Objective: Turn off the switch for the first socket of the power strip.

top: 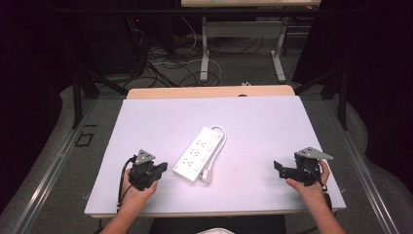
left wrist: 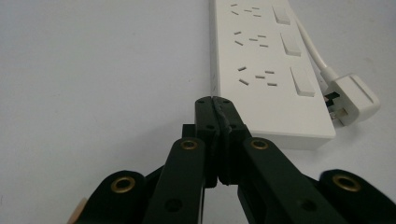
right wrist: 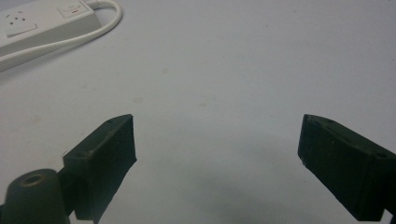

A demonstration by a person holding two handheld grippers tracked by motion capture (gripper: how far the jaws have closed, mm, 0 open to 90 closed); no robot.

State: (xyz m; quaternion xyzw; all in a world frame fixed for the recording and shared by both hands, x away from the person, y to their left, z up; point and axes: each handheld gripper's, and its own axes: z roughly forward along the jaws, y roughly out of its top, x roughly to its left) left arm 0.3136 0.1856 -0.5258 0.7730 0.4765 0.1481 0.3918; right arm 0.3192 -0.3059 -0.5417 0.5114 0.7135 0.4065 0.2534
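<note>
The white power strip lies on the bench, its long axis running from 7 to 1 o'clock. Its plug seems to rest at the near end. The left claw is pressed together on nothing; the right claw gapes wide.

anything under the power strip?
The power strip lies flat on the white table cover; its plug and cord rest beside it. Whatever its body covers can't be seen.

We see a white power strip with its white cord and white plug on a pale lilac-grey table mat; both grippers' jaws are black with brass-coloured rivets.
</note>
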